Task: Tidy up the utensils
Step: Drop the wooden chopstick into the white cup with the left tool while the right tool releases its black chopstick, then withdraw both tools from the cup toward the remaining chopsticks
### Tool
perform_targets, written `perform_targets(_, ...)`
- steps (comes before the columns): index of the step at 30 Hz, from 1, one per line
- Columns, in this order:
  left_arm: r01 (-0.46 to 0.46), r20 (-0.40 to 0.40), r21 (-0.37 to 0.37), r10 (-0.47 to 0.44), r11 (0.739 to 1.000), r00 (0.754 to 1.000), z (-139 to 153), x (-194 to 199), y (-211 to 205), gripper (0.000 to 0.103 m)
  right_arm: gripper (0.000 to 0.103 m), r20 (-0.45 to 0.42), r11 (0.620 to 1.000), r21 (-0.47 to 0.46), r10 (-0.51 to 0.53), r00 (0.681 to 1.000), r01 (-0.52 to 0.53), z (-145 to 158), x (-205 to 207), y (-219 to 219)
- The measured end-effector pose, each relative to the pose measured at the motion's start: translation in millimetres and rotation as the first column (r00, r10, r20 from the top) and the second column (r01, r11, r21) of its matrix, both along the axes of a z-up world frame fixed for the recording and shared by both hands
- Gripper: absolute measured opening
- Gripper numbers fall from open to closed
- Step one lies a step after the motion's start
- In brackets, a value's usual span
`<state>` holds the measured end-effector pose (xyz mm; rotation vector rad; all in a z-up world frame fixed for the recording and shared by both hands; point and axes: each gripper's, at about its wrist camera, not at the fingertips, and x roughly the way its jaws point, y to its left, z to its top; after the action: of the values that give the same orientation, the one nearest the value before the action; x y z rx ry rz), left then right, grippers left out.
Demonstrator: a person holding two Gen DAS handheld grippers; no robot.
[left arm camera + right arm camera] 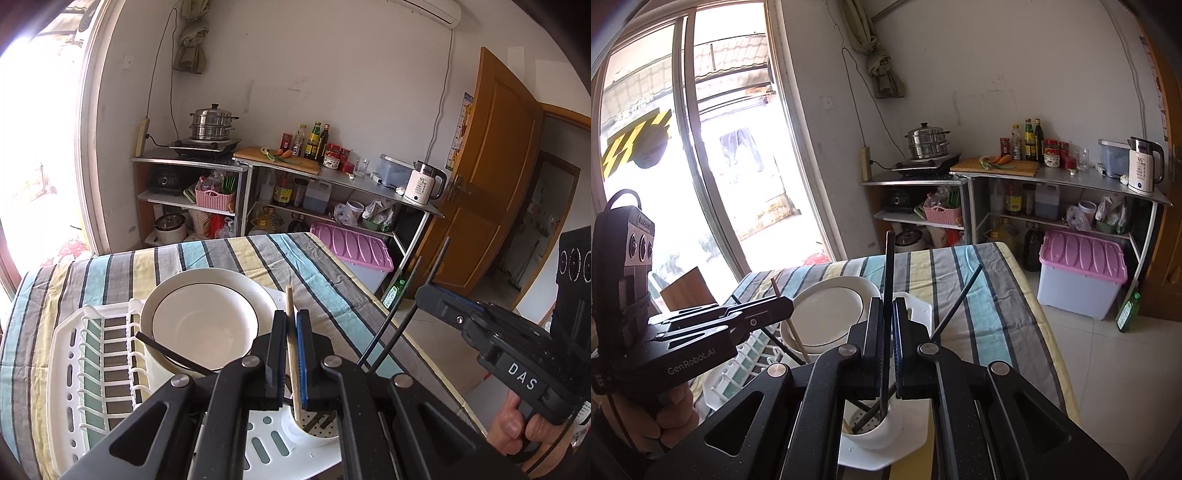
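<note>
While left jaws clamp wooden chopstick, right jaws clamp black chopstick.

We see a white wall with metal shelves before it, and a wooden door stands open at the right. Strong daylight enters through a big sliding window onto the pale tiled floor.

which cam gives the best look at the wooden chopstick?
Left wrist. The wooden chopstick runs centre frame, clamped between the left gripper jaws, its lower end reaching into the white utensil cup. In the right wrist view it is only a thin sliver off to the left, crossing the plate rim.
</note>
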<state>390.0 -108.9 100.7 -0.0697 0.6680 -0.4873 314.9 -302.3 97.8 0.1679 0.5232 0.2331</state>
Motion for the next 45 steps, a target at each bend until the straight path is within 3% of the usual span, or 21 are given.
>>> perform_targets(13,-0.01,0.008,0.014,0.009,1.0,1.0,2,-7,5,0.006,0.005,-0.03,1.0,-0.008,-0.002,1.0,0.002,-1,4,-7)
perform_targets(26,-0.022,0.049,0.025,0.021,0.999,0.999,7,-45,15,0.006,0.012,-0.004,0.999,-0.036,0.016,1.0,-0.016,-1,-26,0)
perform_targets(45,-0.044,0.087,0.033,0.041,0.998,0.995,-22,-198,55,0.006,0.018,0.046,0.992,-0.118,0.042,0.998,-0.036,-21,-151,34)
